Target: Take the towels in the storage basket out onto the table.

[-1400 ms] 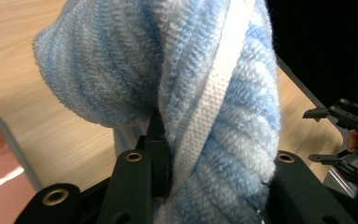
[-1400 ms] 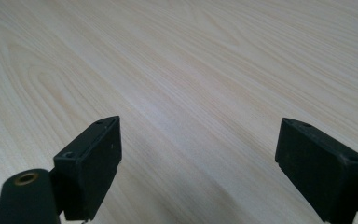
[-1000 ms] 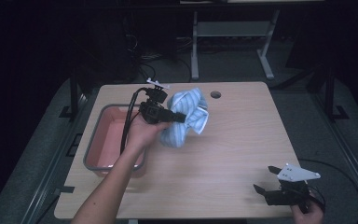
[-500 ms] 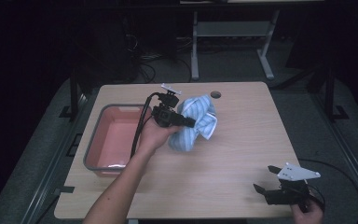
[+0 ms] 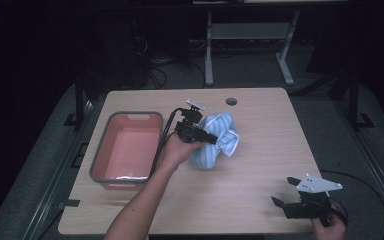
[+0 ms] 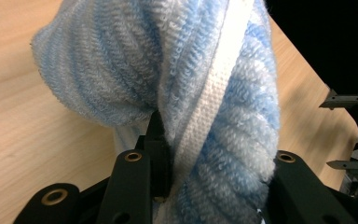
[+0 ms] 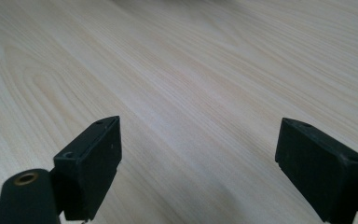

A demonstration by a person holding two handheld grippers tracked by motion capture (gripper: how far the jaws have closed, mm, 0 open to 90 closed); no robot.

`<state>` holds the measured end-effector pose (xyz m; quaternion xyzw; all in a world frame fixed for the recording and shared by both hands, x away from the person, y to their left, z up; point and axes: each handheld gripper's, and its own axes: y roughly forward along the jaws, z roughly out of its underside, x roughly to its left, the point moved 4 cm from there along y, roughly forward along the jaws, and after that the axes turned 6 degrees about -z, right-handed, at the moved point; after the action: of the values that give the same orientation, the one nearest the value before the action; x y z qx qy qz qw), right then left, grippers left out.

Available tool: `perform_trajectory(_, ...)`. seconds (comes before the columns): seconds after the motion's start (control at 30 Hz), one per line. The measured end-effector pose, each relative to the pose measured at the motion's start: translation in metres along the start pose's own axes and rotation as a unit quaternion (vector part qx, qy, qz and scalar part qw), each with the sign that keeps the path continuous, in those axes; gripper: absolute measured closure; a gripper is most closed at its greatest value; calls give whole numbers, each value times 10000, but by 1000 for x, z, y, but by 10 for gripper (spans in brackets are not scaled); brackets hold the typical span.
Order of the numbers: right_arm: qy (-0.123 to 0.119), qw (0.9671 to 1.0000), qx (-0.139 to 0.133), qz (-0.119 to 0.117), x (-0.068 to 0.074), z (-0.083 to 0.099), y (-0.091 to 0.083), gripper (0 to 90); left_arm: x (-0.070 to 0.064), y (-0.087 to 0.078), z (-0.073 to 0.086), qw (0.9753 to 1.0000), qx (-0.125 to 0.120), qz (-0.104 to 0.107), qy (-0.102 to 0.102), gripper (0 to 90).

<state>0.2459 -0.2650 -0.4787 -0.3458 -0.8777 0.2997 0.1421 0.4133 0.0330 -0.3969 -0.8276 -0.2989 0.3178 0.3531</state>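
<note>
A blue and white striped towel [image 5: 222, 136] hangs bunched over the middle of the wooden table [image 5: 260, 165], its lower end down at the surface. My left gripper [image 5: 212, 139] is shut on the towel, just right of the pink tub. In the left gripper view the terry cloth [image 6: 168, 70] is pinched between the black jaws of the left gripper [image 6: 214, 163]. My right gripper [image 5: 280, 204] rests low at the table's front right corner, open, far from the towel. The right gripper view has its jaws [image 7: 198, 158] wide apart over bare wood.
A pink tub with a grey rim [image 5: 99, 150] stands on the left side of the table, with nothing seen inside. A round cable hole [image 5: 231, 101] sits near the far edge. Dark floor, cables and a metal stand [image 5: 209, 45] lie beyond.
My left gripper has carried the towel to the right, away from the tub, and slightly nearer the person. The right gripper has stayed put.
</note>
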Motion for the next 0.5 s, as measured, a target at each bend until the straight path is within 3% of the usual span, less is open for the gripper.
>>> perform_trajectory(0.17, -3, 10000, 4, -7, -1, -1, 1, 138, 2, 16, 3, 9999, 95, -45, -62, 645)
perform_trajectory(0.5, 20, 10000, -7, -1, -1, 0, 0, 139, -2, 35, 2, 9997, 12, 8, -237, 635)
